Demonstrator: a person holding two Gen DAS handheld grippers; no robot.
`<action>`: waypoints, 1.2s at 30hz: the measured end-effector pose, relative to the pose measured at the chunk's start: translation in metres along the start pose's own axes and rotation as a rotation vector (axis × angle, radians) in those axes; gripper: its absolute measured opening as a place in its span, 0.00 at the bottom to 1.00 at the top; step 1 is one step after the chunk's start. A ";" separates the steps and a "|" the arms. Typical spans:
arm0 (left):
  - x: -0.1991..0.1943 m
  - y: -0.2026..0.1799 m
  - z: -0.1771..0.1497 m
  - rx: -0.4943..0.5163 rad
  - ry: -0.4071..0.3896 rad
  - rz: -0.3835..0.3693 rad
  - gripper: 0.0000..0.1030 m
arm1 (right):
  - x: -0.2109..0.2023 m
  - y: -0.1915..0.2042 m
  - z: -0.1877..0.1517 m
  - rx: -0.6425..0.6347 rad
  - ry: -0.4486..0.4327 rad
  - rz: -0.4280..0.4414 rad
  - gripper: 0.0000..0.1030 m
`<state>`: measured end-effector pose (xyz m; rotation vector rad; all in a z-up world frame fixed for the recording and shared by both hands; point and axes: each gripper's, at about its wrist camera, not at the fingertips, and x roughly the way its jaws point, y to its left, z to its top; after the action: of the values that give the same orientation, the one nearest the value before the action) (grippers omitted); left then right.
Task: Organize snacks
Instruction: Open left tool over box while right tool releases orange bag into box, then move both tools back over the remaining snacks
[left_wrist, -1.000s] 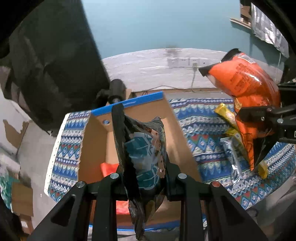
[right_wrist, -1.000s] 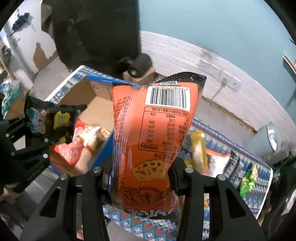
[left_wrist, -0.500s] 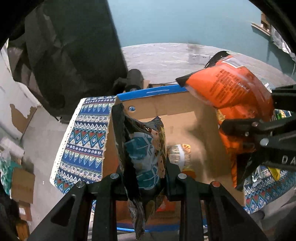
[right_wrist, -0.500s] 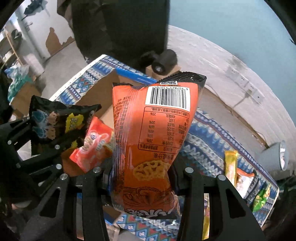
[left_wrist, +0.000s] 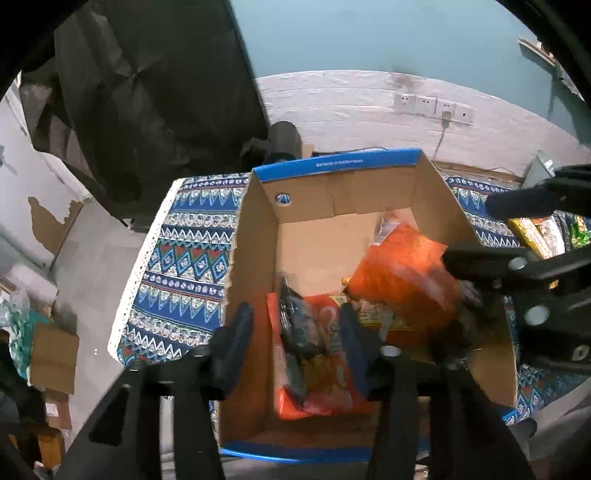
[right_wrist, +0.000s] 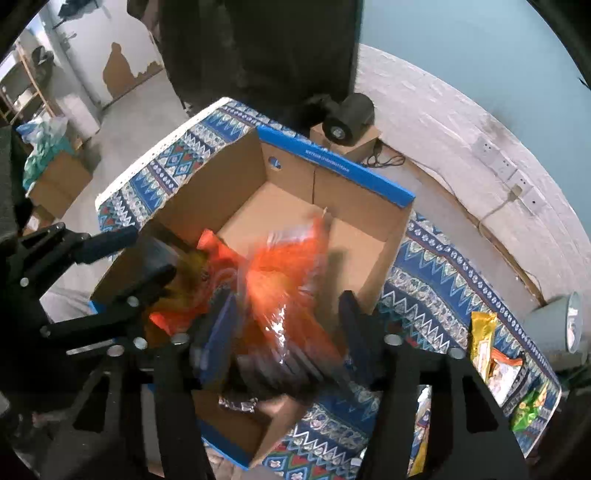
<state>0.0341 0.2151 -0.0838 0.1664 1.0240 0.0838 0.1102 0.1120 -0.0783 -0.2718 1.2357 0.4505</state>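
Left wrist view shows your left gripper (left_wrist: 295, 325) above the open box (left_wrist: 255, 258), its jaws opening, with the dark bag (left_wrist: 301, 332) between them but clear of both pads. That bag lies blurred on the red packets (left_wrist: 325, 391) at the near end of the box. White writing runs along the box's blue rim, too small and upside down to read. No print on the dark bag can be read either.

To the right in that view, the orange bag (left_wrist: 402, 280) lies tilted inside the box against its right wall, just below your right gripper (left_wrist: 491, 236), which reaches in from the right edge. Its two fingers stand apart, and the bag sits under them rather than pressed by them.

Right wrist view looks down on the same box (right_wrist: 236, 177) on the patterned tabletop (right_wrist: 436, 266). Your right gripper (right_wrist: 291, 325) has its jaws opening; the orange bag (right_wrist: 284, 266) is a motion-blurred streak between the fingers, free of the pads and over the box floor. Its label is smeared past reading. Your left gripper (right_wrist: 136, 254) comes in from the left over the box's near corner.

Right of the box, more snacks (right_wrist: 487, 347) lie on the tabletop, yellow, orange and green packets well apart from the jaws; their lettering is too small to make out.
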 end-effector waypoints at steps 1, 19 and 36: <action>-0.001 0.000 0.000 -0.002 -0.005 0.004 0.58 | -0.003 -0.002 0.000 0.005 -0.008 -0.006 0.61; -0.035 -0.063 0.008 0.102 -0.052 -0.084 0.72 | -0.047 -0.074 -0.061 0.081 -0.013 -0.082 0.70; -0.042 -0.149 0.015 0.228 -0.024 -0.158 0.74 | -0.080 -0.160 -0.142 0.184 -0.005 -0.169 0.73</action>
<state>0.0237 0.0604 -0.0670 0.2926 1.0182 -0.1789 0.0448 -0.1056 -0.0531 -0.2156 1.2291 0.1902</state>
